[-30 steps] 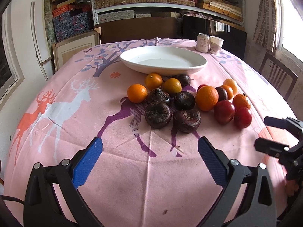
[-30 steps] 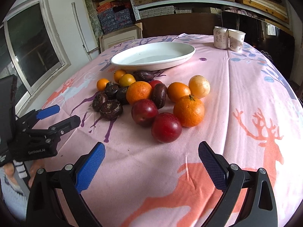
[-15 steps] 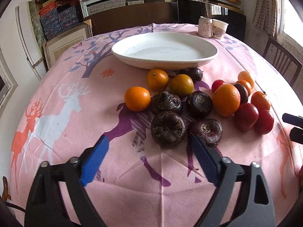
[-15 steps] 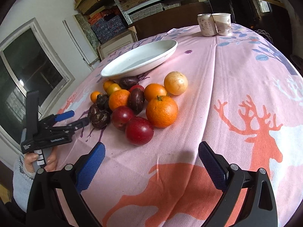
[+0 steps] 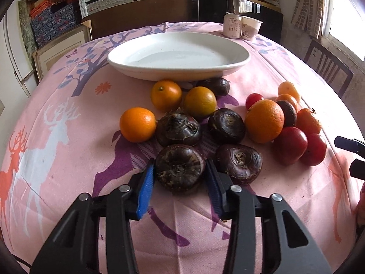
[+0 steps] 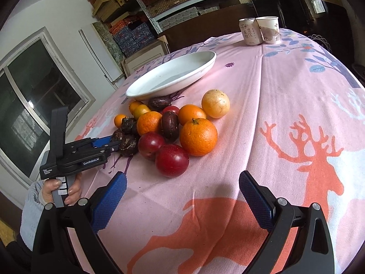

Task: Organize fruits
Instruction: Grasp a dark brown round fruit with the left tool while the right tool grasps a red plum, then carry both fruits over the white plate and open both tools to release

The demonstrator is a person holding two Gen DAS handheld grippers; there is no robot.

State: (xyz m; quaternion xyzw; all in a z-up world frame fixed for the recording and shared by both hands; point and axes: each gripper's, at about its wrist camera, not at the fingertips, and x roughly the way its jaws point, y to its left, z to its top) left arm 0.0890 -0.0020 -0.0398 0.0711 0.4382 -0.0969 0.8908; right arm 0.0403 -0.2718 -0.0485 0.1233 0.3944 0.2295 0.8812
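A pile of fruit lies on the pink deer tablecloth in front of a white oval plate (image 5: 237, 65): several dark water chestnuts, oranges (image 5: 264, 121) and red plums (image 5: 290, 145). My left gripper (image 5: 180, 171) has its blue pads on both sides of the nearest dark water chestnut (image 5: 180, 167), which rests on the cloth. In the right wrist view the left gripper (image 6: 114, 143) reaches into the pile. My right gripper (image 6: 182, 189) is open and empty, just in front of a red plum (image 6: 172, 159) and an orange (image 6: 198, 136).
A can (image 5: 231, 25) and a paper cup (image 5: 251, 30) stand at the table's far side. A wooden chair (image 5: 328, 66) stands at the right. Shelves with boxes fill the back wall. A window is at the left in the right wrist view.
My left gripper has moved forward to the pile and its jaws have narrowed around the nearest dark water chestnut. My right gripper has shifted and tilted slightly, staying open.
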